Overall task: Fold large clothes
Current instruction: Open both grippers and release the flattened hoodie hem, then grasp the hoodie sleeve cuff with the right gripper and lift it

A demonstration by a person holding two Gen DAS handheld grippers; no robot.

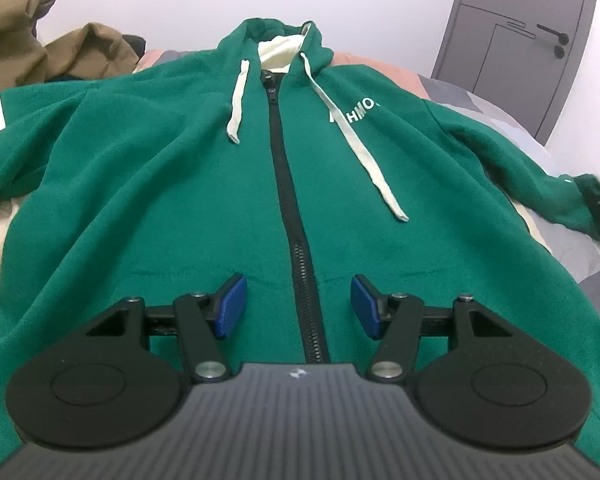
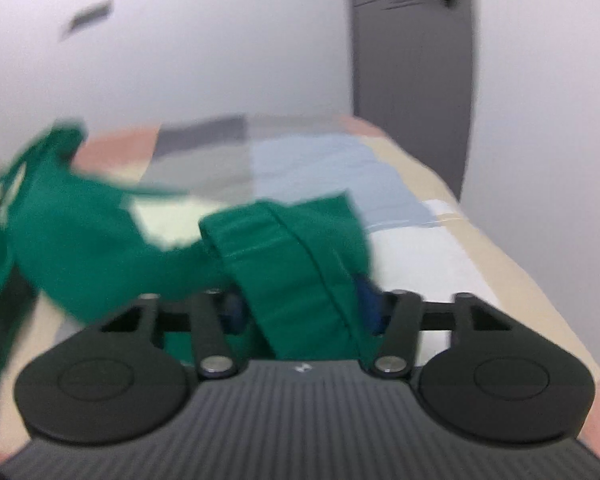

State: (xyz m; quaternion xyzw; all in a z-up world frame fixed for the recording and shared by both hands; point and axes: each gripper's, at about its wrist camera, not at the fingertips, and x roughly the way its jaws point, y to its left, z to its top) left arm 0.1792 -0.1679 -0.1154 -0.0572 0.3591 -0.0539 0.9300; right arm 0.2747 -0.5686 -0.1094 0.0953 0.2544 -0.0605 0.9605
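Note:
A green zip-up hoodie (image 1: 160, 200) lies front up on the bed, hood (image 1: 280, 40) at the far end and both white drawstrings (image 1: 236, 100) loose on the chest. My left gripper (image 1: 298, 304) hovers open over the lower front. Its blue pads (image 1: 230, 306) stand either side of the black zipper (image 1: 288, 200) with nothing between them. The hoodie's sleeve on the right stretches outward to its cuff (image 1: 576, 204). In the blurred right wrist view that cuff (image 2: 300, 280) fills the gap between the blue pads, and my right gripper (image 2: 302, 304) is shut on it.
A brown garment (image 1: 40, 52) is heaped at the back left of the bed. The patchwork bed cover (image 2: 320, 160) runs toward a white wall and a grey door (image 1: 520, 40). The bed's edge (image 2: 520, 260) falls away on the right.

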